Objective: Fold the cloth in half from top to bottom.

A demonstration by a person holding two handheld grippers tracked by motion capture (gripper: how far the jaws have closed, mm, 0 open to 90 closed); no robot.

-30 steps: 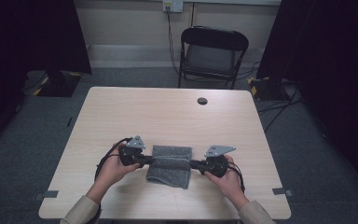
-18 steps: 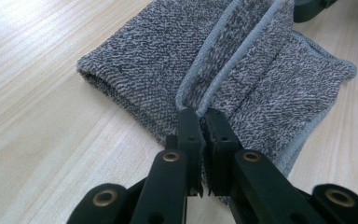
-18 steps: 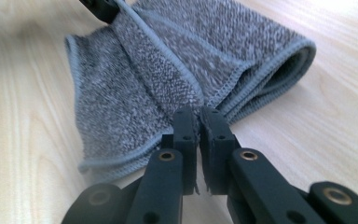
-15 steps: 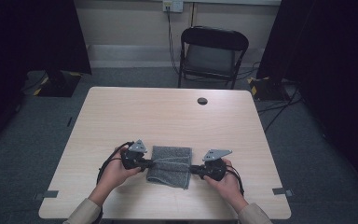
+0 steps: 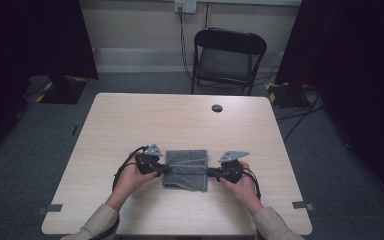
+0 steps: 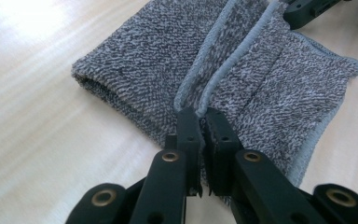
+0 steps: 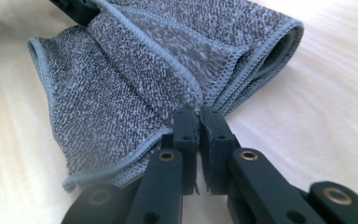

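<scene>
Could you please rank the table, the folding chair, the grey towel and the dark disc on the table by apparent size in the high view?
1. Table
2. Folding chair; it stands farther off, so its rank is only as seen
3. Grey towel
4. Dark disc

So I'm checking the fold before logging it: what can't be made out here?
- High view: jaw grip on the grey towel too small to judge.
- Left gripper view: towel's underside hidden by its folds.
- Right gripper view: near hem blurred, too close to the camera.
- Small dark disc: too small to identify.
</scene>
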